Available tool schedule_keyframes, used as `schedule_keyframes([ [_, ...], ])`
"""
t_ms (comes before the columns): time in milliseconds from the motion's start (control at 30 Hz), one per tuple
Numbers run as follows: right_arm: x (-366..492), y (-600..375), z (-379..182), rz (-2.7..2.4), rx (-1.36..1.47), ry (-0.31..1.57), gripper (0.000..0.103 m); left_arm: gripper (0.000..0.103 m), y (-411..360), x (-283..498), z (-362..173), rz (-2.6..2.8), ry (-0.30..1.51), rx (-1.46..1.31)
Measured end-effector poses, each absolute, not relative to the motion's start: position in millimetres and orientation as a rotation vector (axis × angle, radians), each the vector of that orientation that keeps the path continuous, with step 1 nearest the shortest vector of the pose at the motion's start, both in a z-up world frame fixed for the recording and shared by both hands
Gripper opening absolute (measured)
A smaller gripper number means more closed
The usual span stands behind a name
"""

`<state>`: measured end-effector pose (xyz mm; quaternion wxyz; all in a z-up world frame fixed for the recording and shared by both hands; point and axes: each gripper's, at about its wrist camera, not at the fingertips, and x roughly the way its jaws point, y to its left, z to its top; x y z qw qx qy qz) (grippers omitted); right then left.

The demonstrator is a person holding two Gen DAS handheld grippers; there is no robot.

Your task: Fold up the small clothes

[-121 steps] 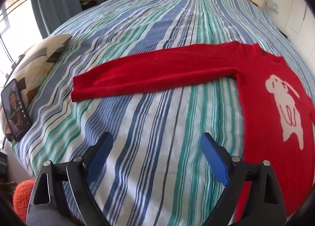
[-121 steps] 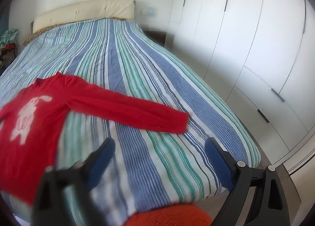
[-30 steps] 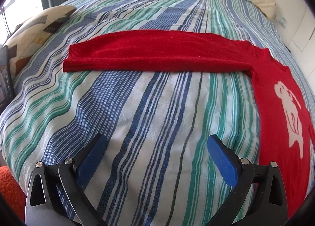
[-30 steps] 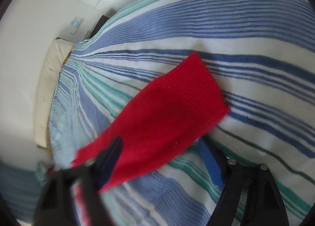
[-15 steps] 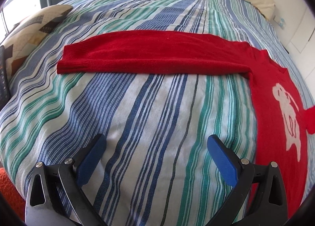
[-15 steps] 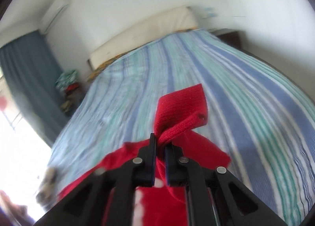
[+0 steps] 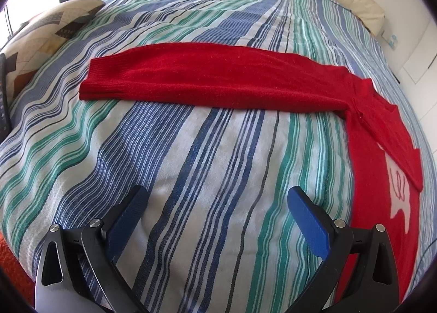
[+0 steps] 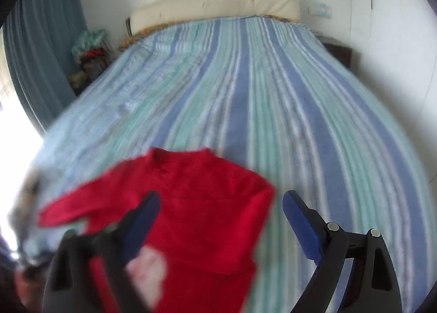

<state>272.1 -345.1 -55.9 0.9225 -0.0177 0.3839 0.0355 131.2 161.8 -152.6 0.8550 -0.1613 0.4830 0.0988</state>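
Sleeve [image 7: 213,81] was what the coming move turned on: the long arm of the red knitted sweater with a white animal figure [image 8: 202,220] lay flat across the striped blue, green and white bedspread [image 7: 191,176], its long axis running left to right, cuff at the far left. It lay beyond the left gripper [image 7: 215,214], the nearer one, whose jaws stood wide and empty over bare bedspread. The sweater's body lay at the right, its other sleeve already folded across the chest. The right gripper [image 8: 221,217] hung above that body, jaws opening, with no cloth pinched between them. A patterned cushion [image 7: 52,32] sat at the left edge.
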Motion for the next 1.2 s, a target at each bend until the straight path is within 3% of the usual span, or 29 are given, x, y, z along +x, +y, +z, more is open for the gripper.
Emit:
schedule_keyframes([
  [133,244.6,-348.0,-140.1,0.084,-0.274,0.969,0.090,0.102,159.3,129.7,-153.4,0.220,1.015,-0.316],
  [267,237.4,-341.7,-188.9,0.093,-0.334,0.982,0.088,0.102,150.7,131.2,-157.5,0.236,1.023,-0.246],
  [367,256.8,-342.9,-197.3,0.009,-0.311,0.936,0.087,0.102,145.1,130.3,-159.4,0.242,1.029,-0.198],
  [467,271.7,-364.1,-205.9,-0.179,-0.337,0.930,0.081,0.102,145.2,127.4,-158.7,0.240,1.030,-0.195],
  [567,267.1,-394.5,-211.4,-0.192,-0.217,0.957,0.084,0.102,147.9,126.9,-158.1,0.233,1.031,-0.218],
  [900,246.0,-387.2,-176.9,-0.124,-0.300,0.936,0.083,0.102,151.6,129.7,-158.4,0.225,1.039,-0.253],
  [933,241.8,-386.4,-166.7,-0.093,-0.266,0.919,0.080,0.102,152.3,130.2,-158.8,0.228,1.039,-0.256],
  [1033,238.5,-378.8,-135.9,0.060,-0.123,0.873,0.057,0.102,149.4,131.9,-161.2,0.237,1.041,-0.227],
  [1100,250.4,-369.2,-129.6,0.178,-0.013,0.893,0.026,0.102,145.9,131.9,-161.9,0.239,1.041,-0.202],
  [1200,272.6,-351.5,-155.4,0.289,0.016,0.988,0.018,0.102,144.4,129.3,-161.2,0.235,1.042,-0.193],
])
